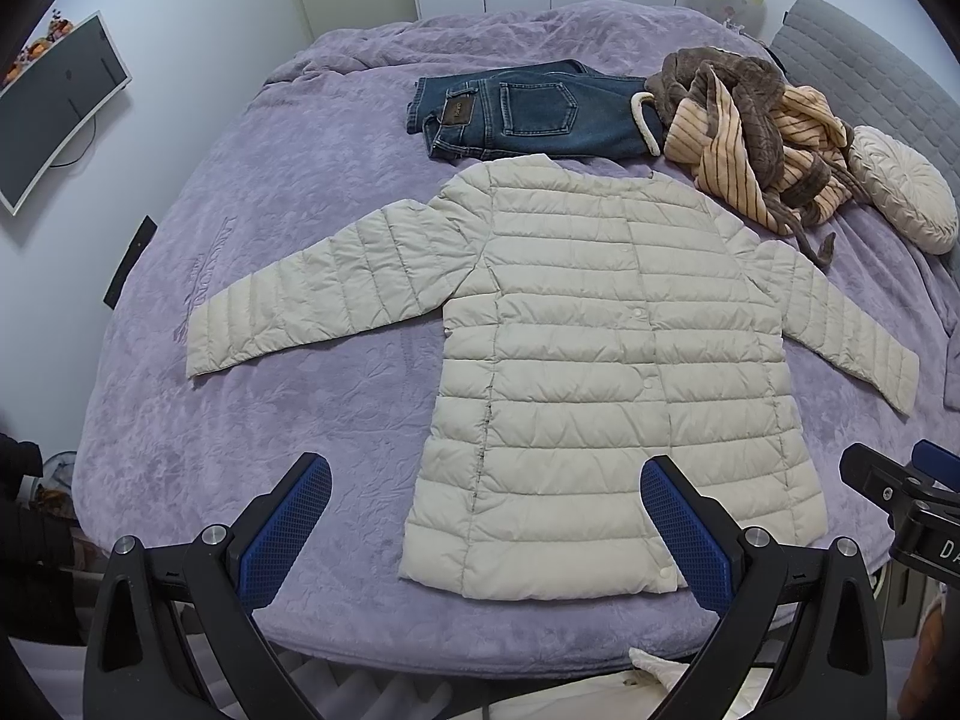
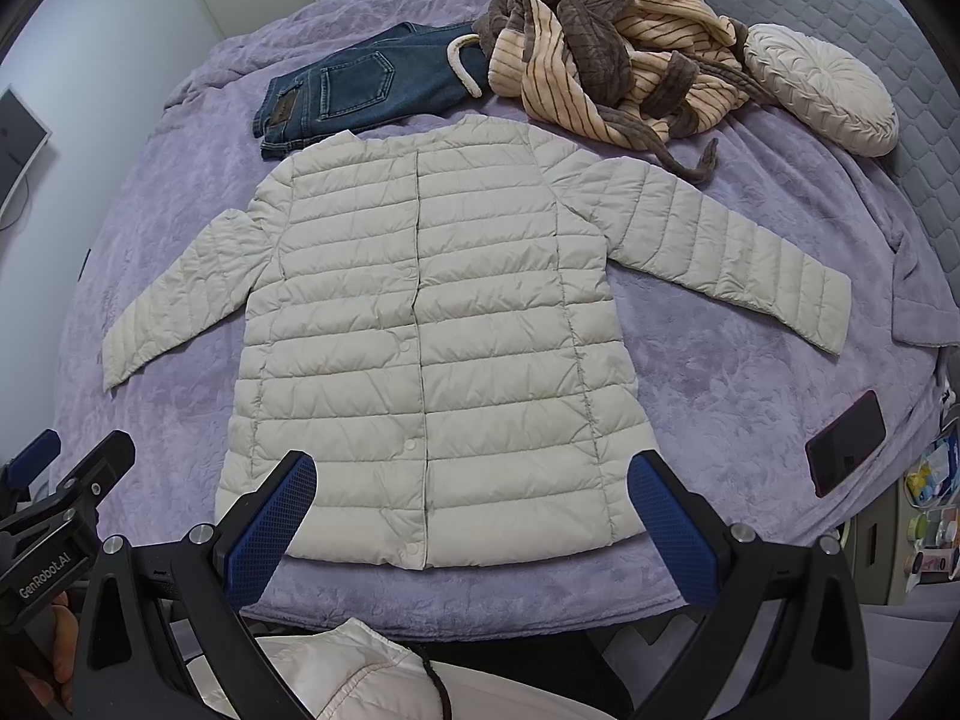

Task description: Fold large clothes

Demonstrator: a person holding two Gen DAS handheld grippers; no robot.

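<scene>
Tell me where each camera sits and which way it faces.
Left wrist view: on the left gripper, at the bed's near edge, facing the headboard; its blue fingers frame the hem's left part.
Right wrist view: on the right gripper, facing likewise; its blue fingers frame the hem.
Both share the spread beige quilted jacket, folded blue jeans and purple bedspread.

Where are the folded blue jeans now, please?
In both views the jeans lie at the bed's far side, just beyond the jacket collar, touching the striped robe to their right.
</scene>
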